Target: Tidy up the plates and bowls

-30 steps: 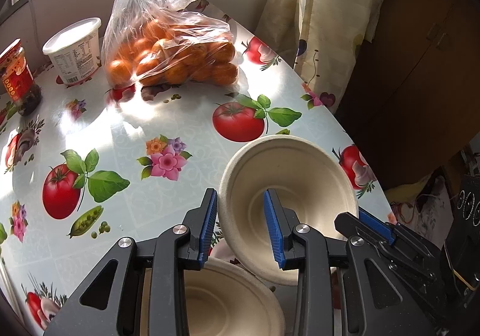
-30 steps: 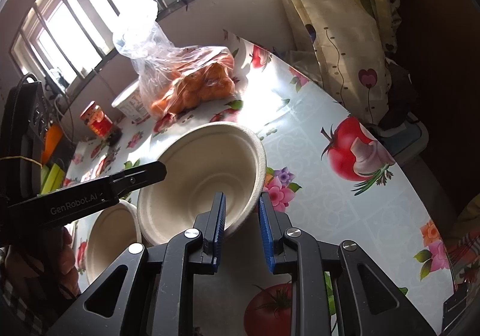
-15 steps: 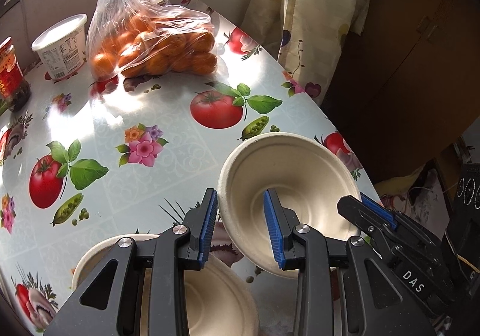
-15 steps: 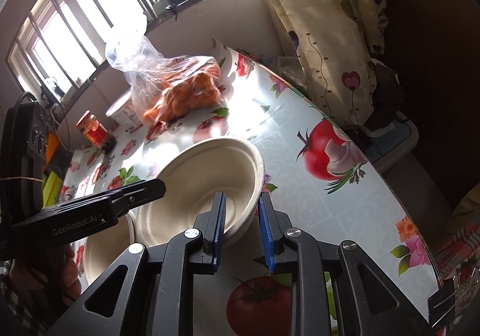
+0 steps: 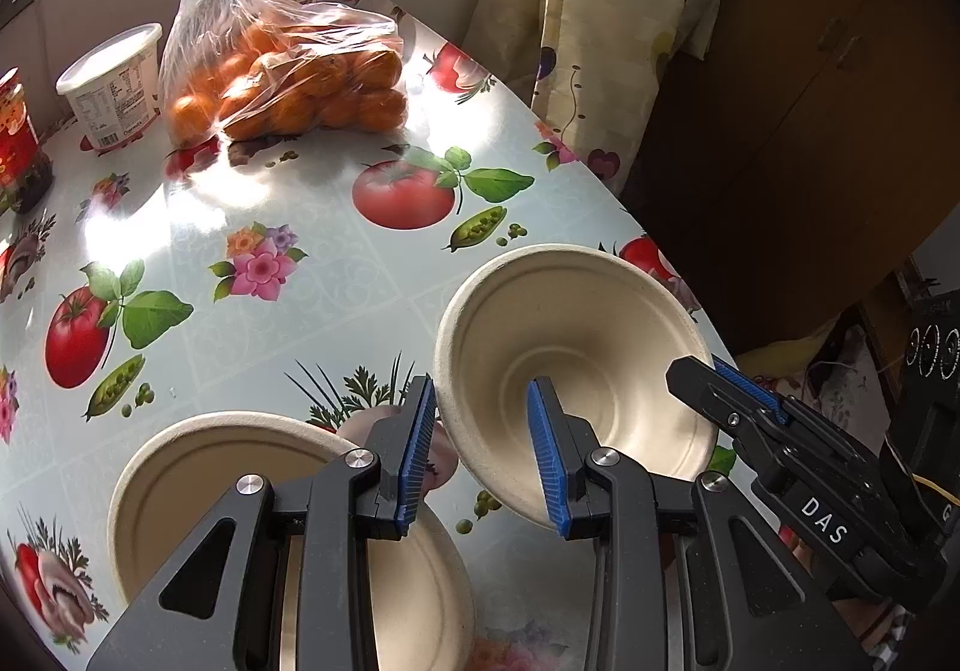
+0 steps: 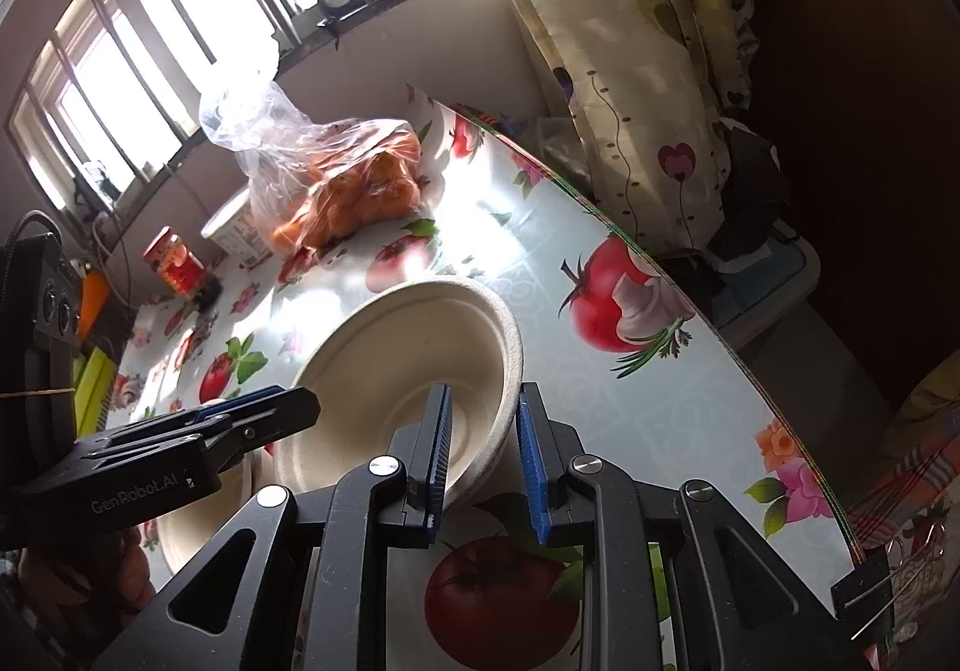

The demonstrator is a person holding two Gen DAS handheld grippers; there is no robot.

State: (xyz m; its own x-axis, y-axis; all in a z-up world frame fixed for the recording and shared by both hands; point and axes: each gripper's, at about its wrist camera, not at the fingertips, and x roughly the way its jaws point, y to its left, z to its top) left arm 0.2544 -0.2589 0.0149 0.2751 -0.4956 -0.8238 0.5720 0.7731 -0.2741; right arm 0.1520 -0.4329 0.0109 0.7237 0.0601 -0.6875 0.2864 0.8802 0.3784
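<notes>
Your left gripper (image 5: 480, 413) angles steeply downward, its blue-padded jaws narrowly parted on either side of a rim. Your right gripper (image 6: 480, 419) tilts down less sharply from the opposite side, jaws pinched close together. Your hand (image 6: 78, 581) shows beneath the left gripper's body.

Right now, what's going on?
Both grippers, left and right, shut on bowl rim. Bowl lifted, tilted. Second bowl below. Nothing in the way.
</notes>
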